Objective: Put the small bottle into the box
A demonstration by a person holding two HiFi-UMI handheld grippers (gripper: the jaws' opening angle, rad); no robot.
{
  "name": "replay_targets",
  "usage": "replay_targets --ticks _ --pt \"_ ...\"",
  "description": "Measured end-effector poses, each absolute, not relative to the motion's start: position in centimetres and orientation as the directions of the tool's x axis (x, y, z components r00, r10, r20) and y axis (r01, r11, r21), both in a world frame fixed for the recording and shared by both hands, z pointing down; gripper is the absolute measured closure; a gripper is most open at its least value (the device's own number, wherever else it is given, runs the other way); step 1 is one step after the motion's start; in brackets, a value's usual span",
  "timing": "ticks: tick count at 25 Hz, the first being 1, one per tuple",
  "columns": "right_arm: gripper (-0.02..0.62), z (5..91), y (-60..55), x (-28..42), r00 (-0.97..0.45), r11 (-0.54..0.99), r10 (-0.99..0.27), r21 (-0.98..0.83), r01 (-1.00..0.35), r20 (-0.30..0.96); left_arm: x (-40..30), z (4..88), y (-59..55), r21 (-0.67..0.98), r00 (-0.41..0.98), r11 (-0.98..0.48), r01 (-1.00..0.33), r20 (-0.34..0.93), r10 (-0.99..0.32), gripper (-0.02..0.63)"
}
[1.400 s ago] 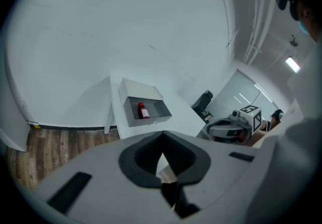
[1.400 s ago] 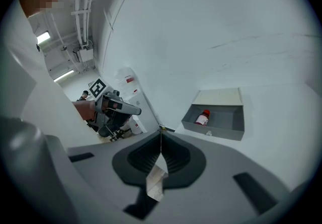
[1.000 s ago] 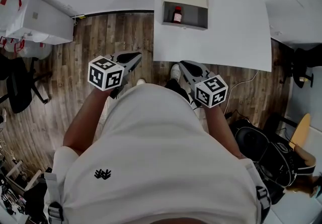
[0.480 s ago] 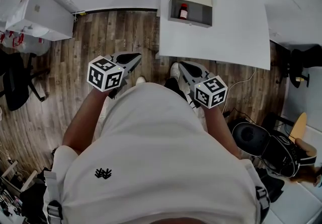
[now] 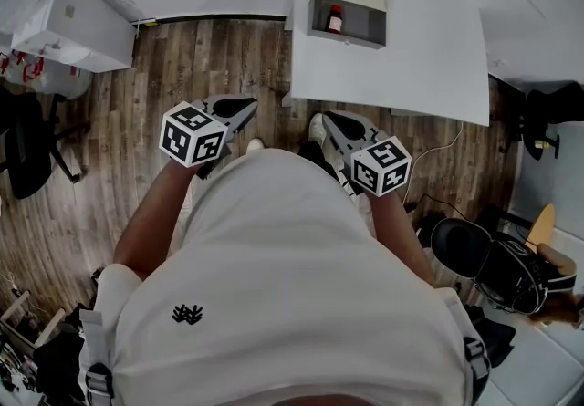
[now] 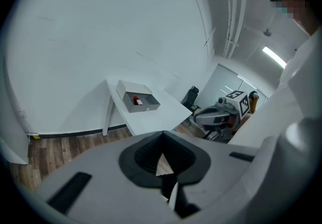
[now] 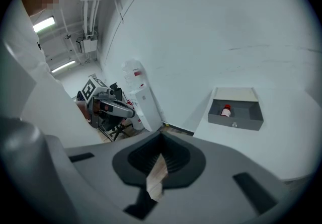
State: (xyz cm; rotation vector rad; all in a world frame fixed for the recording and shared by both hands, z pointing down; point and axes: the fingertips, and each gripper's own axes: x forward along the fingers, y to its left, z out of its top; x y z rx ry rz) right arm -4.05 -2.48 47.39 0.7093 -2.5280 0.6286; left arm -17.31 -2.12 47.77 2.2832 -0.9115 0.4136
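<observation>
The small red-capped bottle (image 5: pixel 335 19) stands inside the grey box (image 5: pixel 356 37), which is open at the front and sits at the far end of the white table (image 5: pixel 429 67). Both grippers hang close to the person's body, well short of the table and over the floor. My left gripper (image 5: pixel 245 107) is shut with nothing in it. The right gripper (image 5: pixel 332 119) is also shut and empty. The left gripper view shows the bottle (image 6: pixel 137 100) in the box (image 6: pixel 147 107) far off, and the right gripper view shows the bottle (image 7: pixel 226 111) and box (image 7: pixel 236 123) the same way.
Wooden floor (image 5: pixel 210 67) lies between the person and the table. A white cabinet (image 5: pixel 73 26) stands at the far left, with a black chair (image 5: pixel 27 149) below it. Black chairs (image 5: pixel 493 267) and a cable (image 5: pixel 447 153) are at the right.
The head view has shifted a little, so the table and box now sit slightly higher and further right. Both grippers stay by the body, shut.
</observation>
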Motion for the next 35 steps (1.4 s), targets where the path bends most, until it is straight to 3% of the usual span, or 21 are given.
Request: replay_targets --ticks 35 --pt "0.589 48.5 -0.9 -3.6 -0.773 0.777 -0.346 -0.299 -0.554 0.532 -15.9 49.1 -1.2 0.455 0.721 -0.566 -0.688 0.515 -0.463 0.6"
